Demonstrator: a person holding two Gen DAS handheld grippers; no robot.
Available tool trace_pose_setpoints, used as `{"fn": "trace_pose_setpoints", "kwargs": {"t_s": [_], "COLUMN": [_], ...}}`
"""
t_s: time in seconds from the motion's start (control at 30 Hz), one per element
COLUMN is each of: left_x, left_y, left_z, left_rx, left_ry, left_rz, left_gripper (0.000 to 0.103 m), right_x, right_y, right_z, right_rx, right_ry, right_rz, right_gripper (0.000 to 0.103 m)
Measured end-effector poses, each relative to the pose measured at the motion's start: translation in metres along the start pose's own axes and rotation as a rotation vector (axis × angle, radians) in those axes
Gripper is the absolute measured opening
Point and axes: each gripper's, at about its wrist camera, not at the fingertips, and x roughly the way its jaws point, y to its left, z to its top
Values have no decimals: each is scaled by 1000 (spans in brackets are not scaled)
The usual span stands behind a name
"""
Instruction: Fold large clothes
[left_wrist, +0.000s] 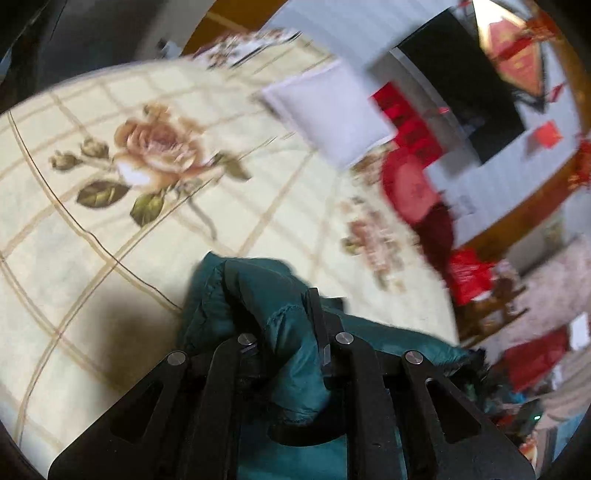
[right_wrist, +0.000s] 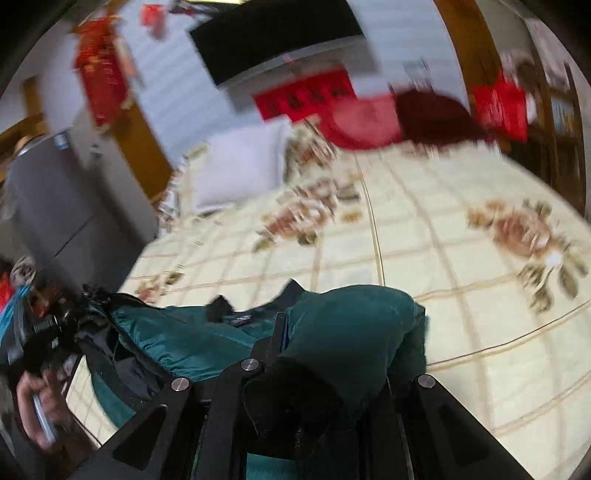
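Observation:
A dark teal padded jacket (left_wrist: 266, 295) lies at the near side of a cream floral bedspread (left_wrist: 110, 192). My left gripper (left_wrist: 273, 306) is shut on a bunched fold of the jacket, and fabric covers the left finger. My right gripper (right_wrist: 332, 332) is shut on another bunch of the teal jacket (right_wrist: 351, 317), which hides the right finger. The jacket's black lining and collar label (right_wrist: 240, 319) show between the two holds. The left gripper and the hand on it (right_wrist: 37, 402) appear at the far left of the right wrist view.
A white pillow (left_wrist: 328, 110) and red cushions (left_wrist: 410, 188) lie at the head of the bed. A black screen (left_wrist: 461, 85) hangs on the wall. A grey cabinet (right_wrist: 62, 206) stands beside the bed. Red bags and clutter (left_wrist: 472, 277) sit past the bed's edge.

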Motion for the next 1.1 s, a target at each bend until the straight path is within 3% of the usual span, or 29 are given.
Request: {"fn": "trace_pose_setpoints", "kwargs": {"t_s": [0.1, 0.23, 0.4, 0.53, 0.57, 0.67, 0.73, 0.77, 0.83, 0.93, 1.07, 1.1], "left_x": [36, 56, 61, 51, 47, 25, 15, 11, 2, -5, -9, -8], "left_y": [9, 8, 11, 8, 7, -1, -11, -16, -23, -23, -35, -44], "left_z": [-1, -10, -12, 1, 4, 18, 23, 23, 23, 24, 21, 19], "left_rx": [16, 110, 133, 131, 125, 136, 166, 195, 251, 253, 293, 321], "left_ry": [30, 7, 13, 124, 142, 172, 183, 176, 138, 99, 54, 47], "left_rz": [51, 62, 44, 34, 23, -69, -111, -104, -88, -76, -76, -77], "left_gripper": [12, 12, 13, 16, 18, 41, 72, 76, 78, 77, 78, 77], "right_x": [45, 91, 96, 77, 68, 41, 31, 28, 25, 20, 16, 13], "right_y": [-9, -24, -28, -30, -29, -28, -25, -23, -22, -26, -45, -48], "right_z": [7, 2, -10, 0, 2, 9, 11, 12, 11, 12, 16, 17], "right_rx": [22, 50, 50, 69, 71, 72, 65, 57, 46, 70, 230, 261], "right_ry": [49, 120, 100, 110, 98, 74, 80, 85, 94, 93, 86, 76], "right_rz": [-24, -44, -26, 26, 45, 111, 135, 138, 137, 188, 322, 352], "right_gripper": [13, 21, 23, 26, 26, 29, 31, 31, 31, 33, 41, 48]}}
